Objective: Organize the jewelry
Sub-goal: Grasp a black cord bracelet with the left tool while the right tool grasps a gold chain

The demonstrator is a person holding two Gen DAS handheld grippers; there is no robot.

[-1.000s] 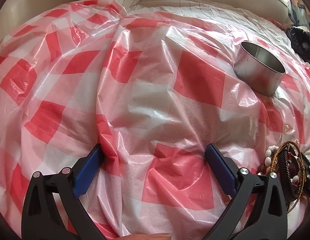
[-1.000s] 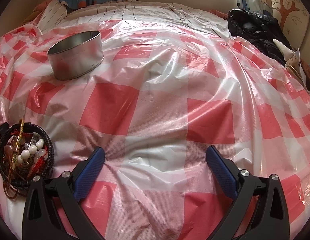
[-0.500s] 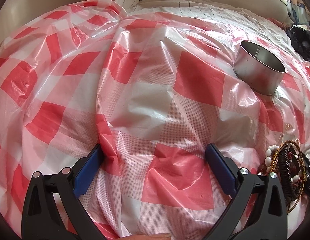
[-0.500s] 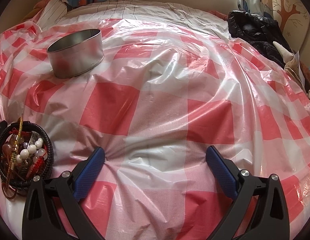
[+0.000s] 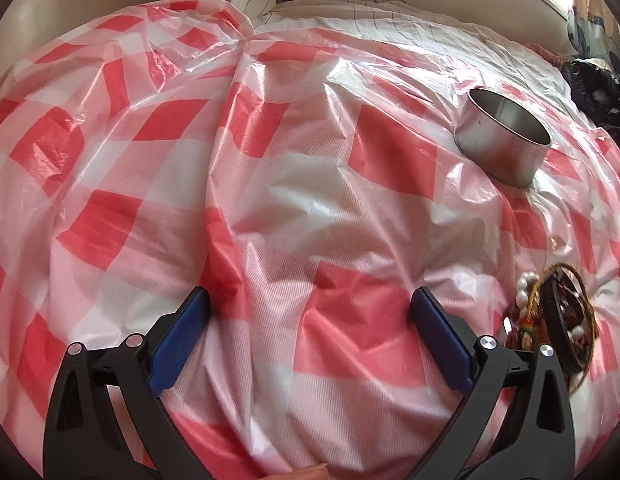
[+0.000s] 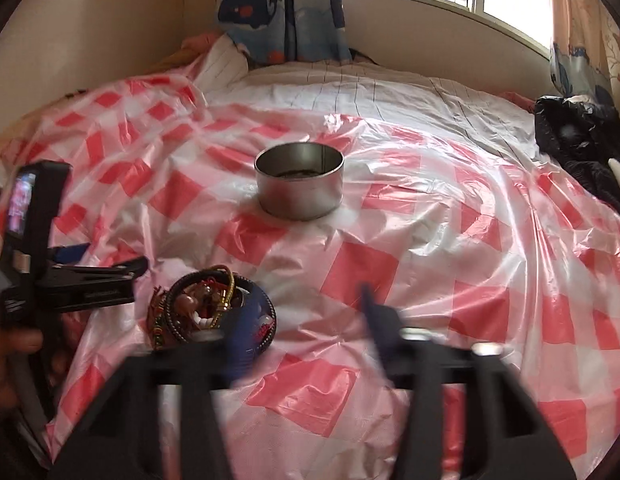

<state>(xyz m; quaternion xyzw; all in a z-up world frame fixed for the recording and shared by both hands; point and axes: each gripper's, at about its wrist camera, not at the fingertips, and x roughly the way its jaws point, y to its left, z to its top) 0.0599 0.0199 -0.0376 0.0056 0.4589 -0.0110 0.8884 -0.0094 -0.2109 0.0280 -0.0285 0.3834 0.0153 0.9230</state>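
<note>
Left wrist view: the left gripper (image 5: 310, 312) stands open above the red-checked plastic sheet (image 5: 270, 208) on the bed, nothing between its pads; the jewelry pile (image 5: 558, 320) lies near right, the metal tin (image 5: 504, 148) far right. Right wrist view: the right gripper (image 6: 306, 320), blurred, is closing on nothing; the jewelry pile (image 6: 206, 304) lies just left of it, the tin (image 6: 300, 186) farther at centre, the left gripper (image 6: 90, 276) at left.

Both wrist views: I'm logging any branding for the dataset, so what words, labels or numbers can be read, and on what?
None can be read.
Left tongs: pale lettering along the black arm, too blurred to read.
Small screen on that device: only blurred colours.
Metal tin, checked plastic sheet, jewelry pile: no text visible.
</note>
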